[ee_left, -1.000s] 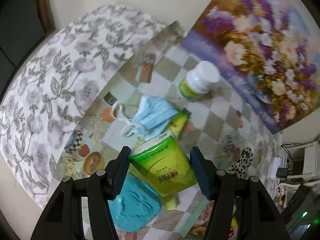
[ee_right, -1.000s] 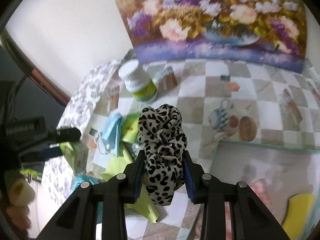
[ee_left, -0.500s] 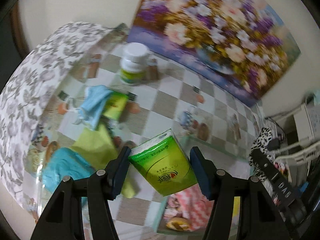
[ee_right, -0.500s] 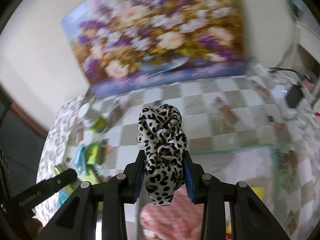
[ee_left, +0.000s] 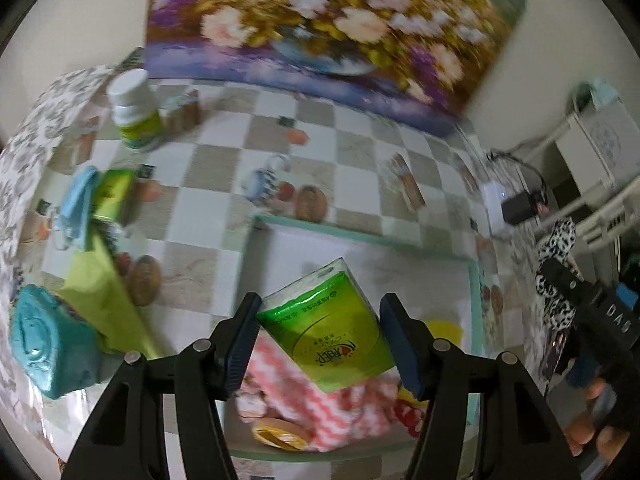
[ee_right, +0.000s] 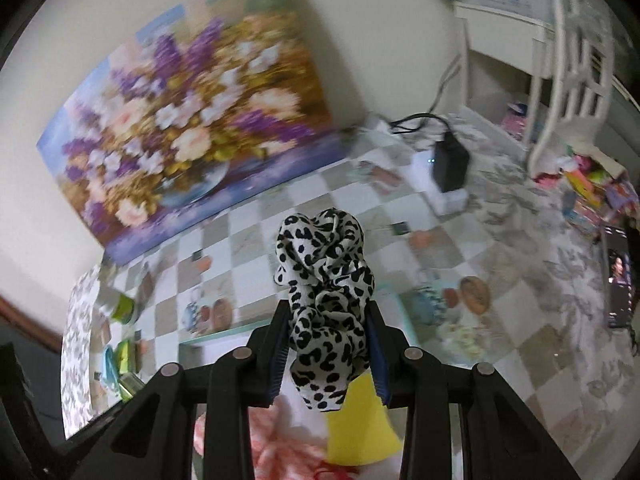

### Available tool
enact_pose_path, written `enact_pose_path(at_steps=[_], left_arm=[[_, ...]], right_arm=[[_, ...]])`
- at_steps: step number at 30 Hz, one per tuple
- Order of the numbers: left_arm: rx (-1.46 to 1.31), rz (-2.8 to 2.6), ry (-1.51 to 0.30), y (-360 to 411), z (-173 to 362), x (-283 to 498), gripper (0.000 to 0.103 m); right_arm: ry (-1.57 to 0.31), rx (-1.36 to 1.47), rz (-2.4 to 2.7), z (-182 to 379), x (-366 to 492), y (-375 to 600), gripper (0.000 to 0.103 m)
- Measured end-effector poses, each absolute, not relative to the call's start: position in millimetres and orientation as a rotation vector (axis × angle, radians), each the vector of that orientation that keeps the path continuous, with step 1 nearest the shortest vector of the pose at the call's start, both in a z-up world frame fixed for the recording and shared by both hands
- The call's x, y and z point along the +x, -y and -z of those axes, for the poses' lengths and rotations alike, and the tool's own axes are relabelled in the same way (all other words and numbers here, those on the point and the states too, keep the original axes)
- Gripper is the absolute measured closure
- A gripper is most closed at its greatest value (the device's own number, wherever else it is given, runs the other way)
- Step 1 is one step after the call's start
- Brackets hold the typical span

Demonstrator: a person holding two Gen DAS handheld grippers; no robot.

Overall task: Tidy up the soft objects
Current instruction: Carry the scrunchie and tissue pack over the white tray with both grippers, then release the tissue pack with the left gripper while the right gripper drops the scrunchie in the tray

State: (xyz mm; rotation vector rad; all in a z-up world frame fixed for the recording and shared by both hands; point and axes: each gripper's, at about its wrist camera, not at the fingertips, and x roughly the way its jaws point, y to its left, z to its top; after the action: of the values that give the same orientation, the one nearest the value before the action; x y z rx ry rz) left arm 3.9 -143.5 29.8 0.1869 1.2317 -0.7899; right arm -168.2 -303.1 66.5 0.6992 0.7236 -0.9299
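Observation:
My left gripper is shut on a green tissue pack, held tilted above a shallow tray with a pale green rim. In the tray lie a pink-and-white checked cloth and a yellow piece. My right gripper is shut on a leopard-print scrunchie, also over the tray, above the yellow piece and the pink cloth. The same scrunchie shows at the right of the left wrist view.
Left of the tray lie a teal cloth, a lime-green cloth, a blue face mask, a small green packet and a white bottle. A flower painting leans on the wall. A charger sits far right.
Both grippers have swung right from the pile of loose items to above the tray, each keeping its hold. The right gripper's view now reaches the table's right end.

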Motion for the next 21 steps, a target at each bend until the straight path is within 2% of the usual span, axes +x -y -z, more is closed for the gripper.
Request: enact_pose_path(at_steps=[10, 21], left_arm=[[0.272, 0.809, -1.243, 176, 1, -10, 0.04], [0.299, 0.783, -1.275, 192, 38, 4, 0.04]], right_arm=[[-0.777, 0.737, 0.92, -40, -170, 318, 0.066], [-0.925, 0.799, 0.846, 31, -136, 330, 0.066]])
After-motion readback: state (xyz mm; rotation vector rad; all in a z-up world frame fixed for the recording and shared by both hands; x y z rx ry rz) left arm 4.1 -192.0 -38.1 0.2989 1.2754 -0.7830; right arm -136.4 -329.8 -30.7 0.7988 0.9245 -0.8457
